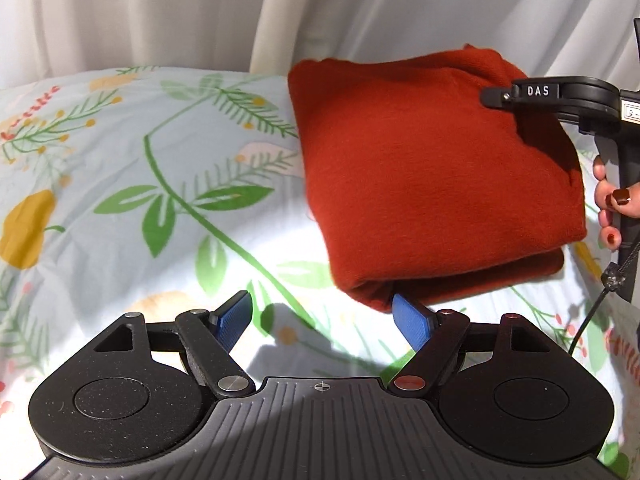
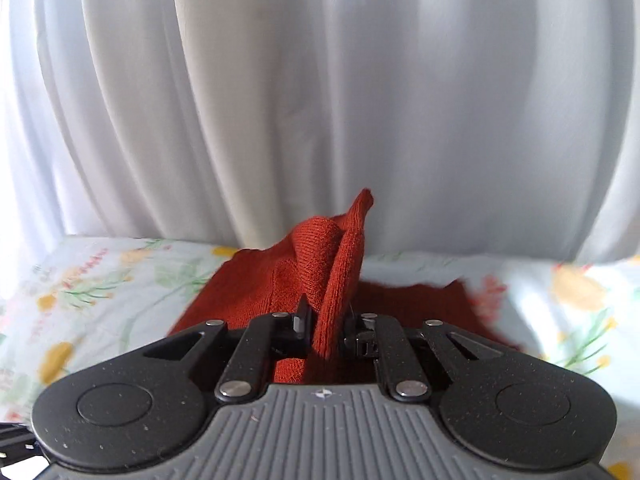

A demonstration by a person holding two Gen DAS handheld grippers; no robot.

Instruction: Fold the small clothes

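Now the rust-red knit garment lies folded into a thick stack on the floral sheet, filling the left wrist view from 12 to 3 o'clock; the left gripper sits at 6 o'clock with its 2 blue pads spread wide and holding nothing; the right-hand pad is at the stack's near folded edge, though whether it touches cannot be told; the right gripper reaches in at 2 o'clock over the garment's far right corner, a hand with red nails on its grip; in the right wrist view the right gripper's fingers are drawn close together, pinching a raised ridge of the knit that stands up toward 12 o'clock; the rest of the cloth spreads flat on the sheet beyond, from 10 to 2 o'clock; a white curtain hangs behind.
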